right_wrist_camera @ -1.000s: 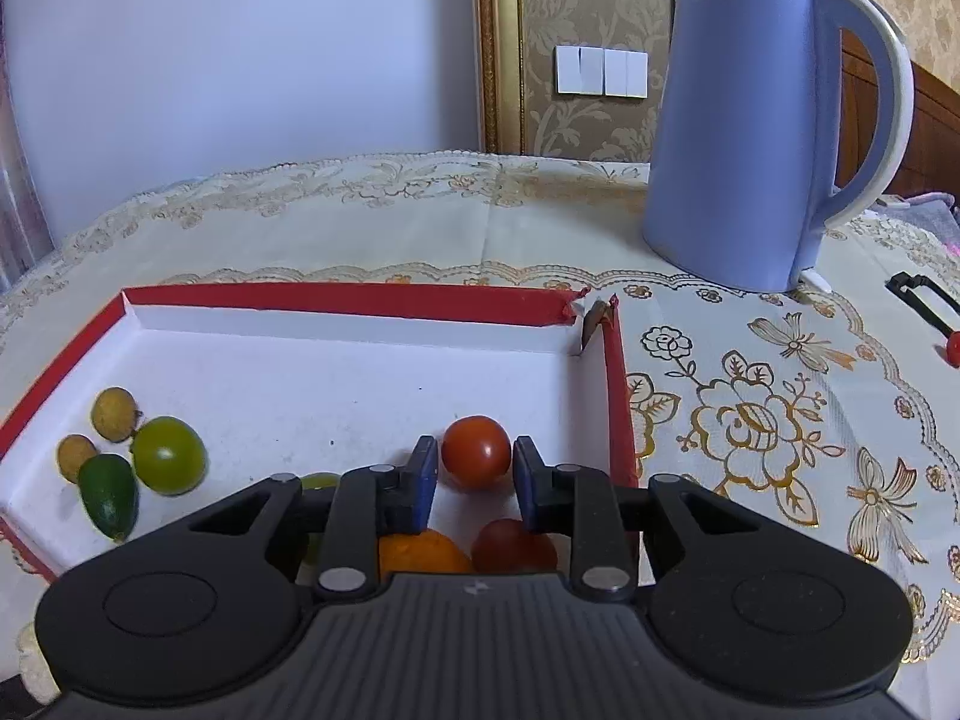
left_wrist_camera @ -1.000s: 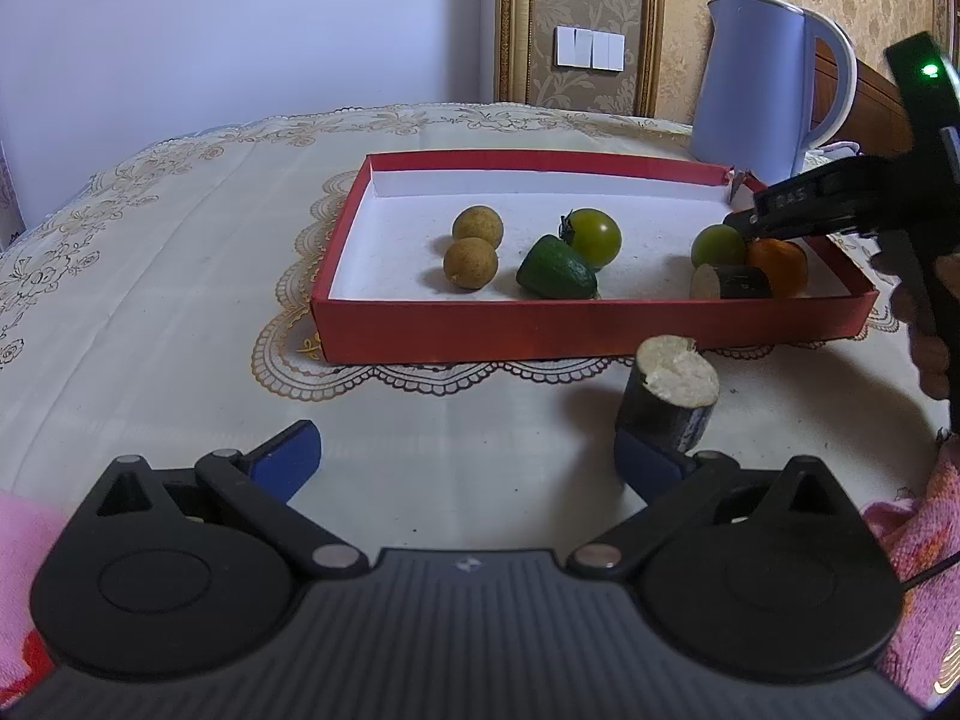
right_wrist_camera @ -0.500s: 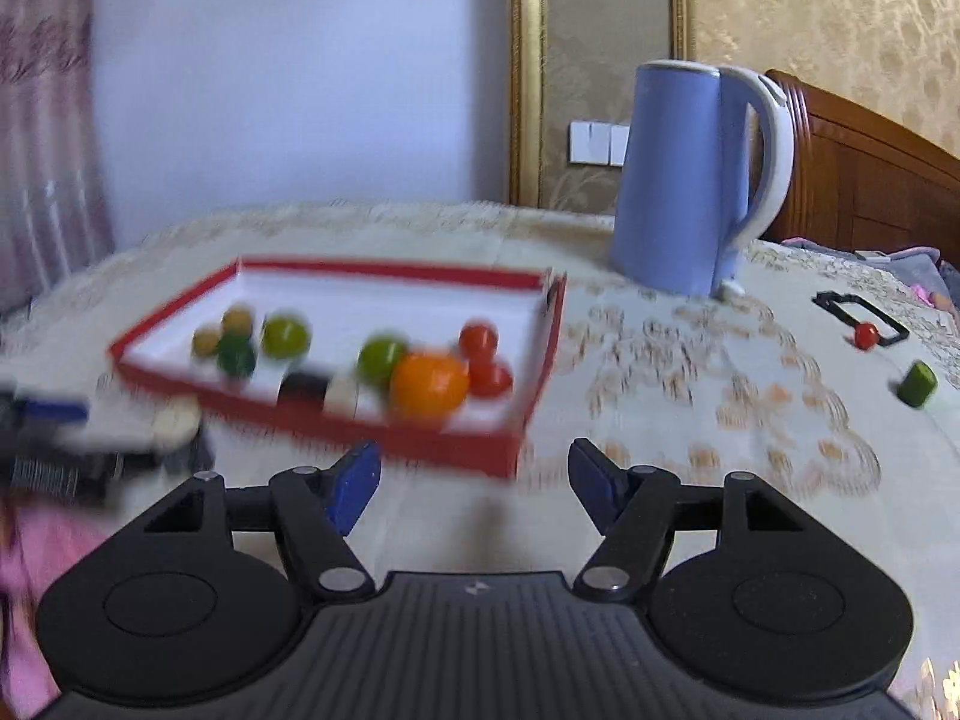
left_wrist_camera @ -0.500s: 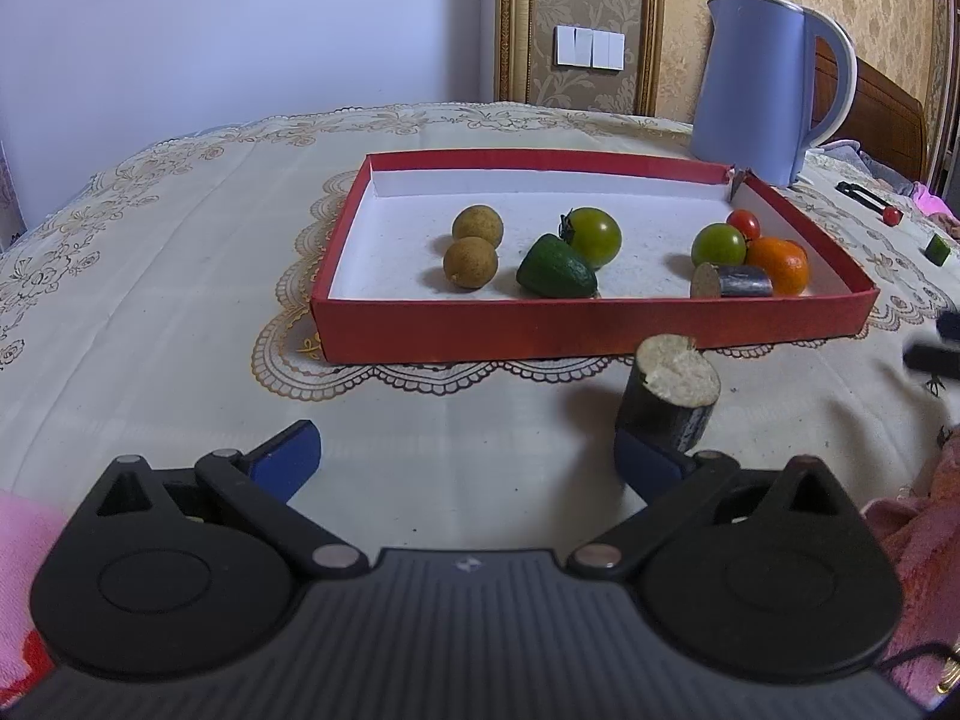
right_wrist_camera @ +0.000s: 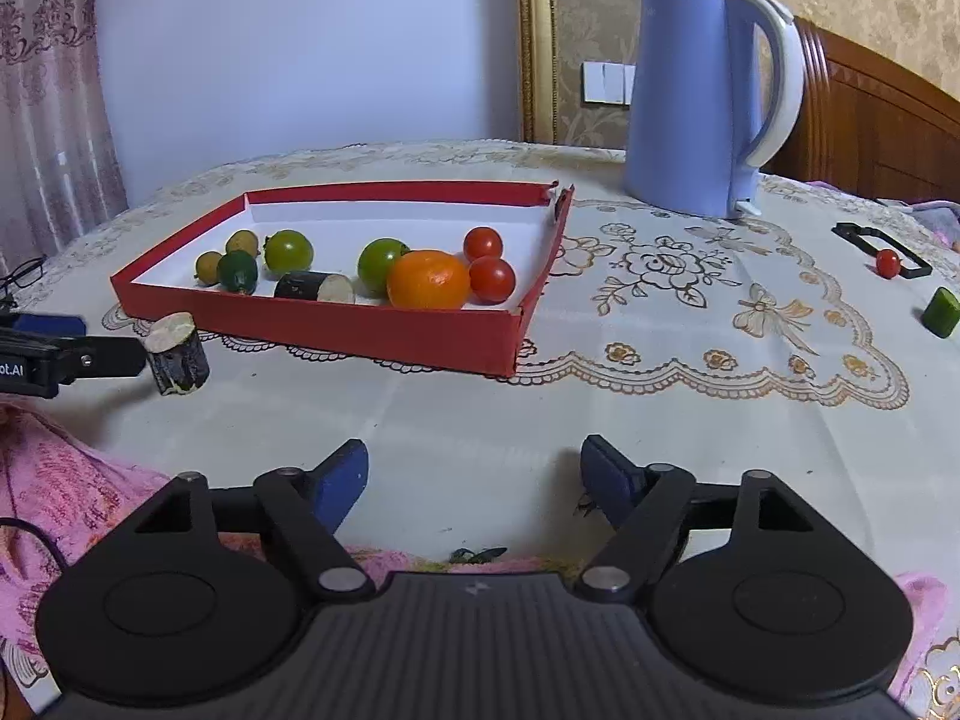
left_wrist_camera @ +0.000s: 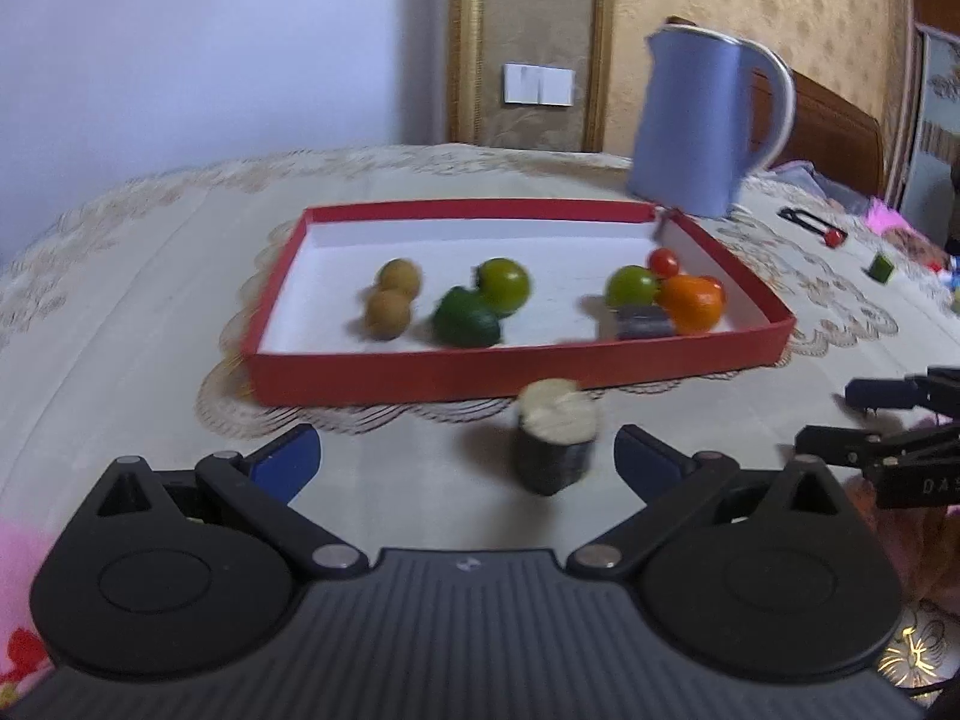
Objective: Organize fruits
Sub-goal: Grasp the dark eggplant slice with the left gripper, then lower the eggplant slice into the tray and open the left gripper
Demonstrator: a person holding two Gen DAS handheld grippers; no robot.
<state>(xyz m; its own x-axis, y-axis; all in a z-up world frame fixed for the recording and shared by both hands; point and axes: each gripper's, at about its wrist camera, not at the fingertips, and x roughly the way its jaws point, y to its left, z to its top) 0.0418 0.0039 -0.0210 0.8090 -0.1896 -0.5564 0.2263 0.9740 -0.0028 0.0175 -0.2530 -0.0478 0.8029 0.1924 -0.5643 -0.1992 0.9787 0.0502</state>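
Observation:
A red tray [left_wrist_camera: 516, 369] [right_wrist_camera: 372, 333] holds two longans [left_wrist_camera: 393, 294], green tomatoes [left_wrist_camera: 504, 285], a dark green fruit [left_wrist_camera: 465, 318], an orange [right_wrist_camera: 427, 279], red tomatoes [right_wrist_camera: 491, 261] and a dark cut stick piece [right_wrist_camera: 312, 288]. A second dark stick piece [left_wrist_camera: 555, 444] [right_wrist_camera: 178, 354] stands on the cloth in front of the tray. My left gripper [left_wrist_camera: 465, 462] is open, and the piece stands between its fingers, nearer the right one. My right gripper [right_wrist_camera: 474, 477] is open and empty near the table's front edge.
A blue kettle [right_wrist_camera: 711, 102] stands behind the tray on the right. A red tomato on a black frame [right_wrist_camera: 887, 261] and a green piece [right_wrist_camera: 939, 312] lie at the far right. Pink cloth [right_wrist_camera: 66, 480] lies at the front left. Glasses [right_wrist_camera: 21, 273] lie at the left edge.
My right gripper let go of a red tomato in the tray, opened and pulled back to the front edge. My left gripper shifted right, so the stick piece now stands between its fingers.

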